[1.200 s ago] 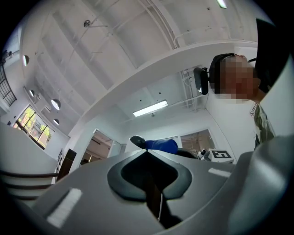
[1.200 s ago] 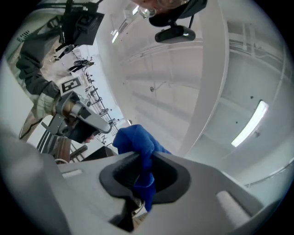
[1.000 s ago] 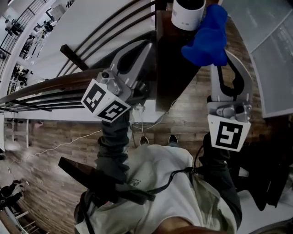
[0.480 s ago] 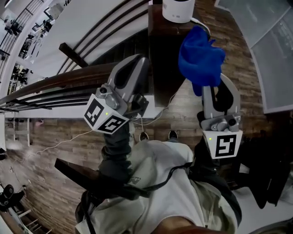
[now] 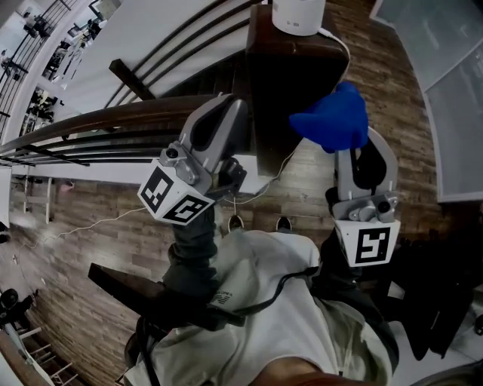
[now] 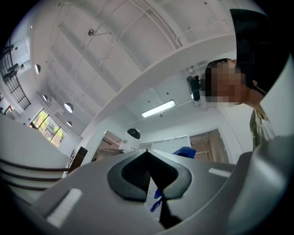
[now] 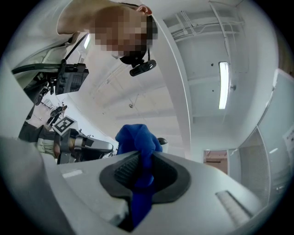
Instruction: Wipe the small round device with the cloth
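The small round white device (image 5: pixel 297 15) stands at the far end of a dark wooden stand (image 5: pixel 290 71). My right gripper (image 5: pixel 350 145) is shut on a bunched blue cloth (image 5: pixel 330 119), which hangs over the stand's near right corner, apart from the device. In the right gripper view the cloth (image 7: pixel 137 137) is pinched between the jaws of my right gripper (image 7: pixel 146 158) and hides most of the device (image 7: pixel 162 142). My left gripper (image 5: pixel 226 107) is shut and holds nothing, left of the stand. In the left gripper view the left gripper (image 6: pixel 147 155) points up past the device (image 6: pixel 132 134) and the cloth (image 6: pixel 185 150).
A dark handrail (image 5: pixel 106 130) with thin rails runs at the left, under my left gripper. A white cable (image 5: pixel 266 191) hangs from the stand toward the wooden floor (image 5: pixel 90 249). Grey panels (image 5: pixel 453 90) lie at the right. The person's shoes (image 5: pixel 258 225) are below the stand.
My right gripper has drawn the blue cloth back from beside the device to the stand's near right corner. The left gripper has barely moved.
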Demonstrator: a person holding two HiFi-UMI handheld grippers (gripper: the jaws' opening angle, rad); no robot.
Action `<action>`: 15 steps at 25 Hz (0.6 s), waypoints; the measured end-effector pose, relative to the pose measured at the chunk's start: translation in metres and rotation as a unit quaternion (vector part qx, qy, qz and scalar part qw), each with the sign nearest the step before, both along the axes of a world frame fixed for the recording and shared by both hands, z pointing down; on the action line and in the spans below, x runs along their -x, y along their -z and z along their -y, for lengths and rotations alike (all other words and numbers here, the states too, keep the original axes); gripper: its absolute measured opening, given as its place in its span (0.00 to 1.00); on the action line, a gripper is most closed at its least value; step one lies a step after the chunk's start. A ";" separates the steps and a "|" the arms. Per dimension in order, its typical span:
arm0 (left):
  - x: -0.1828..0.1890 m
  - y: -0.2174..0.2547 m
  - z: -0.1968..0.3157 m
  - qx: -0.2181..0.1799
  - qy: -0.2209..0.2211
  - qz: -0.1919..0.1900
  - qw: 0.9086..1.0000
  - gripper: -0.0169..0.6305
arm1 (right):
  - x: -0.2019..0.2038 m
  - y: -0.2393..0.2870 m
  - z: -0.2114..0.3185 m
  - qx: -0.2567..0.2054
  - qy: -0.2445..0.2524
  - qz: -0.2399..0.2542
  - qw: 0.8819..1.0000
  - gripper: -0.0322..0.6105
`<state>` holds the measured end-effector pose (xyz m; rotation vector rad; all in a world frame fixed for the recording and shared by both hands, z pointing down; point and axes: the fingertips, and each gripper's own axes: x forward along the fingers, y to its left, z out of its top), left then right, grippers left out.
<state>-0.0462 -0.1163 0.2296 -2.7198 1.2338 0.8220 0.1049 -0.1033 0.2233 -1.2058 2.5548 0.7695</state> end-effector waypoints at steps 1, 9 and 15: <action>-0.001 0.000 -0.001 0.000 0.003 0.000 1.000 0.02 | -0.002 0.000 0.000 -0.001 0.003 0.001 1.000 0.14; -0.007 -0.001 -0.010 0.002 0.034 -0.004 0.999 0.02 | -0.009 0.001 -0.001 -0.003 0.033 -0.002 0.999 0.14; -0.017 -0.006 -0.009 0.009 0.049 -0.003 0.999 0.02 | -0.016 -0.004 0.004 -0.001 0.054 -0.004 0.999 0.13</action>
